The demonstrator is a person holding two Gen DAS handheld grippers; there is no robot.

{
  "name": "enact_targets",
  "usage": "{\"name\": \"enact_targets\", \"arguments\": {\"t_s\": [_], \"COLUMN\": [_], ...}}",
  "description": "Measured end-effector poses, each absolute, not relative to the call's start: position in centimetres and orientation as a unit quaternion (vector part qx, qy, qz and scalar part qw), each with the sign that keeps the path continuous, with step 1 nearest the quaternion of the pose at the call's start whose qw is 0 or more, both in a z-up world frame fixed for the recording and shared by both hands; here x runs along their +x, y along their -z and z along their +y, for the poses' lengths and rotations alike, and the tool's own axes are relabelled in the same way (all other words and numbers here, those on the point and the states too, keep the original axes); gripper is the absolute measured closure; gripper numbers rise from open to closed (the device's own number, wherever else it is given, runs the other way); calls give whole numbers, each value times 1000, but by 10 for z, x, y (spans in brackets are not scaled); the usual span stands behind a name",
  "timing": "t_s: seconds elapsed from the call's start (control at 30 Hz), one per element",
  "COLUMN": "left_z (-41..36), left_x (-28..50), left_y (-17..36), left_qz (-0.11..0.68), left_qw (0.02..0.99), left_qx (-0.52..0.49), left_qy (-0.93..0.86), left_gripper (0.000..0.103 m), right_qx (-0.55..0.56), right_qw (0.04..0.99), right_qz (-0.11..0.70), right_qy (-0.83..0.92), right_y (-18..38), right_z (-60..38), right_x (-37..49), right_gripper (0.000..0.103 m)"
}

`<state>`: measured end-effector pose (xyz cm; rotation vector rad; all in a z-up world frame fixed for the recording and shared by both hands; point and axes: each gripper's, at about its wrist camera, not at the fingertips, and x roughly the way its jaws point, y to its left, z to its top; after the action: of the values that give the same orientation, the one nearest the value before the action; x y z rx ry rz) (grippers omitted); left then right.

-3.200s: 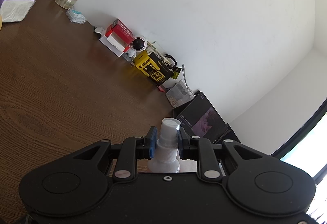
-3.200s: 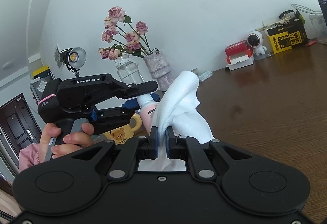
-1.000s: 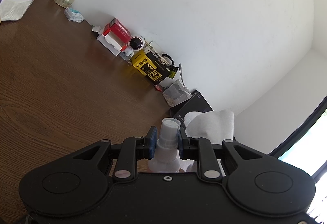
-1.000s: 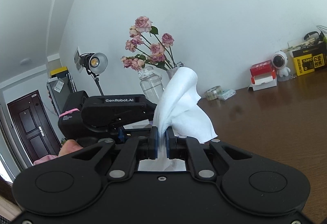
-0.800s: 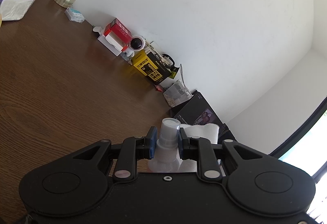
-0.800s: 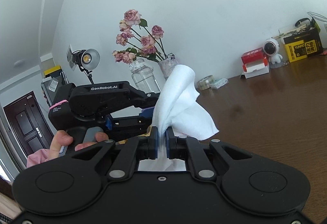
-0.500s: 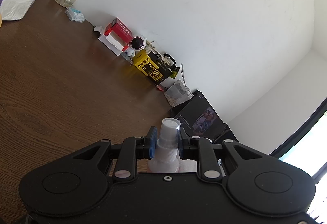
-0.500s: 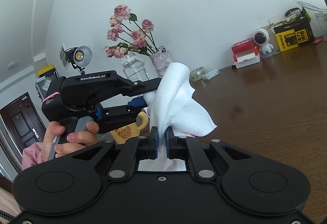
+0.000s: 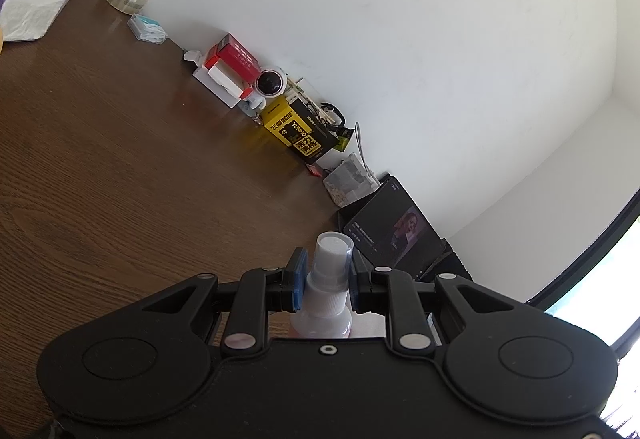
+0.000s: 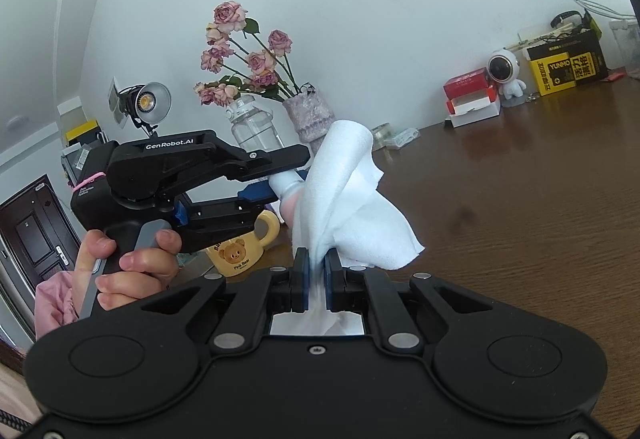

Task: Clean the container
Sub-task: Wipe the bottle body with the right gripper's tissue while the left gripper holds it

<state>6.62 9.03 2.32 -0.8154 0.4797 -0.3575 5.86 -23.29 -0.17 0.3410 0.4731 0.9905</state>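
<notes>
With its fingers clamped on the neck of the spray bottle [image 9: 329,291], the left gripper [image 9: 325,281] holds it above the tabletop [image 9: 100,159]. We note the right gripper [image 10: 316,279] pinching a white cloth [image 10: 344,195] that touches the bottle.

**Both grippers clamped**

Left gripper [image 9: 323,281] grips the spray bottle [image 9: 327,289] by its neck, held aloft by a hand [image 10: 120,267] on the trigger. Right gripper [image 10: 316,281] pinches a white wipe [image 10: 352,211], draped just beside the bottle.
</notes>
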Motion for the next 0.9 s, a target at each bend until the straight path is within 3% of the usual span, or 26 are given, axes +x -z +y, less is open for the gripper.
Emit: {"name": "enact_targets", "arguments": {"t_s": [0.4, 0.9], "left_z": [89, 92], "left_x": [64, 65], "left_y": [-24, -22], "left_qz": [230, 228], "left_qw": [875, 877], "left_qx": [-387, -388], "left_qy": [178, 171], "left_gripper": [82, 82], "right_qx": [150, 172], "right_qw": [839, 846], "right_qz": [177, 228], "right_qy": [-491, -449], "right_y": [-26, 5], "right_z": [-218, -247], "right_x": [66, 70], "right_gripper": [95, 95]}}
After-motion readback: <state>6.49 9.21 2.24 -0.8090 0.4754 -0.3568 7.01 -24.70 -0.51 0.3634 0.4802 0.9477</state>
